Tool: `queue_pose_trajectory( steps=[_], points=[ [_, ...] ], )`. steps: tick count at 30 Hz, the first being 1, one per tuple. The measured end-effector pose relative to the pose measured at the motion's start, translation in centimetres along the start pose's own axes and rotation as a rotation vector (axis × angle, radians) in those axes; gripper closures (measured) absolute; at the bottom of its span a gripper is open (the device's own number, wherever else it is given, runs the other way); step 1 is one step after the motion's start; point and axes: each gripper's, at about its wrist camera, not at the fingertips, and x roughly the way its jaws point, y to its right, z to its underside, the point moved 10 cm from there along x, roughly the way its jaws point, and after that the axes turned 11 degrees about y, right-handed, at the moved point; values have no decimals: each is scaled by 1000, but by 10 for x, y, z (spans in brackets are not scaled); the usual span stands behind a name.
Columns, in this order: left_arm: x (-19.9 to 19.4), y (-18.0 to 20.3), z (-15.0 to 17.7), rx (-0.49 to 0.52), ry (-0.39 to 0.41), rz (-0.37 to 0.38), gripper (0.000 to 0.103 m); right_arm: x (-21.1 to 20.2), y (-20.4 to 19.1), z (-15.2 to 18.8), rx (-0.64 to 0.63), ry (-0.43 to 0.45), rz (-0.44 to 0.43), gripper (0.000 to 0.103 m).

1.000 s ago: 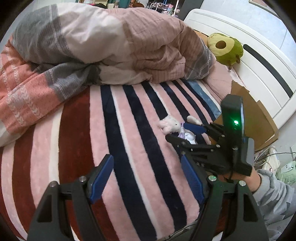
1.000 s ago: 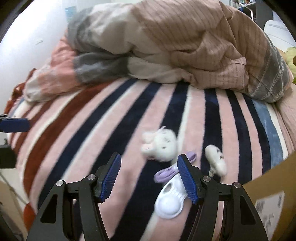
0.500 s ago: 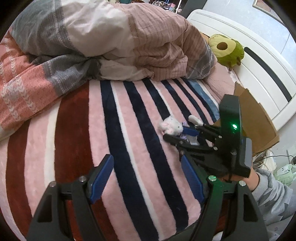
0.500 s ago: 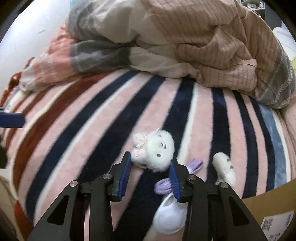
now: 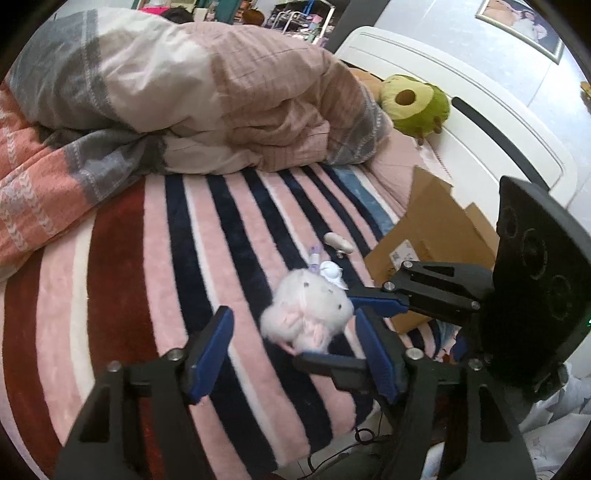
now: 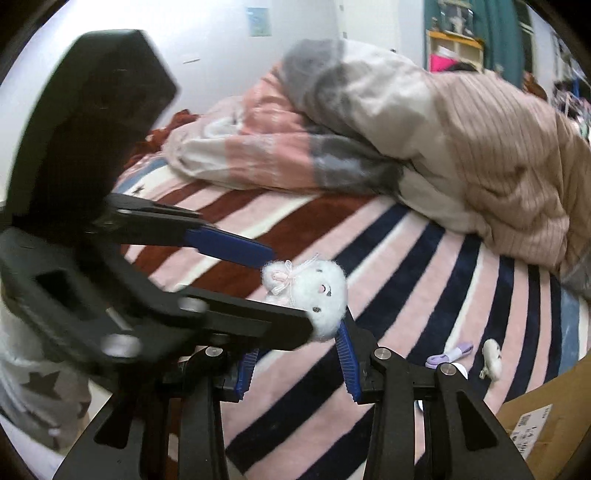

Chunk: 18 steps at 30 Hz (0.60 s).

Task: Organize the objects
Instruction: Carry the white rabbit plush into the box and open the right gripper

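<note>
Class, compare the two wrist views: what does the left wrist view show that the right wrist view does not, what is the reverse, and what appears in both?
Only the left wrist view shows the green avocado plush, the white headboard and a framed picture on the wall. Only the right wrist view shows a star-patterned sleeve and a small blue poster. Both show the white bunny plush held in the right gripper, the left gripper, the striped blanket, the bunched duvet, the cardboard box and small clips.
</note>
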Motion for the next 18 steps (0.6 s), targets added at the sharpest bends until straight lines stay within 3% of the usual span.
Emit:
queue_pose_trajectory(
  steps=[7, 18],
  points=[
    [-10, 35, -8, 55, 13, 64, 63, -29, -8, -5, -39, 8, -5, 68],
    [-5, 102, -44, 168, 50, 95, 65, -90, 25, -23, -69, 73, 104, 68]
  ],
)
